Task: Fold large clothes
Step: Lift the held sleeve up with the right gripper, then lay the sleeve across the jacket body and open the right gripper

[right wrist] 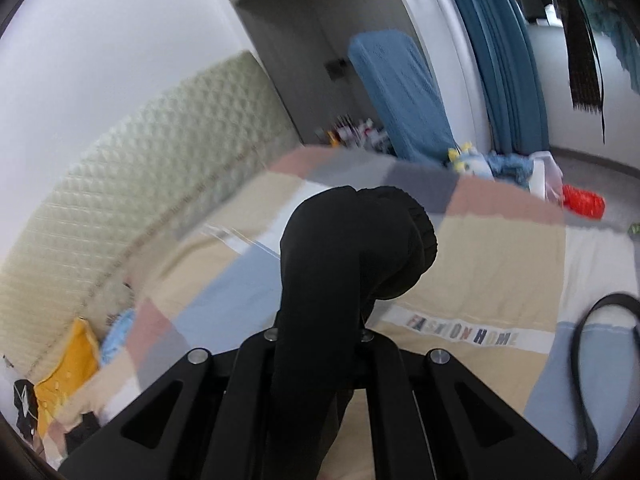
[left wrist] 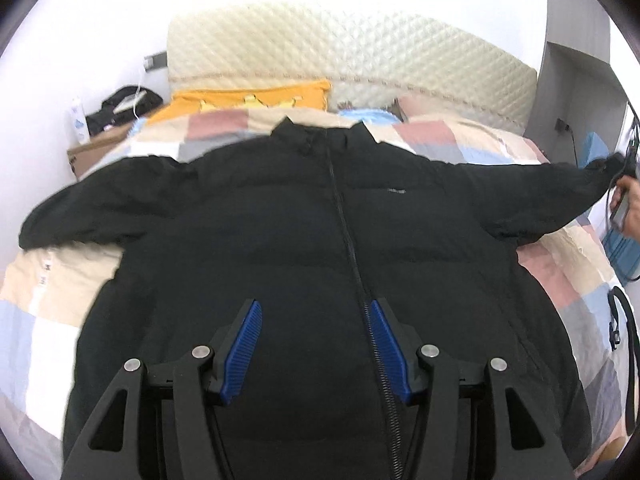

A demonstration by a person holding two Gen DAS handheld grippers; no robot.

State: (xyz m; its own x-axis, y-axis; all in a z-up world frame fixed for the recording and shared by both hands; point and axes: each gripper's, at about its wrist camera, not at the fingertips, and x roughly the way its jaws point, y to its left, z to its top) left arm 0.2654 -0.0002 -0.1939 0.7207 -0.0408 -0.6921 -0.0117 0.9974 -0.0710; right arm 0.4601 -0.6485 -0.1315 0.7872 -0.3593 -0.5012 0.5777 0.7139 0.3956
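Jacket (left wrist: 280,220), black and puffy, lies front-up and spread flat across the patchwork bed (left wrist: 48,280), collar toward the headboard (left wrist: 360,52), zipper (left wrist: 348,232) running straight away from the left tongs (left wrist: 316,344). Those tongs hover apart above the hem, holding nothing. Both sleeves stretch sideways, so the garment's long axis runs left to right. At the far right, the right tongs (right wrist: 320,336) are clamped on the sleeve cuff (right wrist: 384,240), lifted off the quilt. Folding that sleeve inward looks like the next move; open quilt lies all around.
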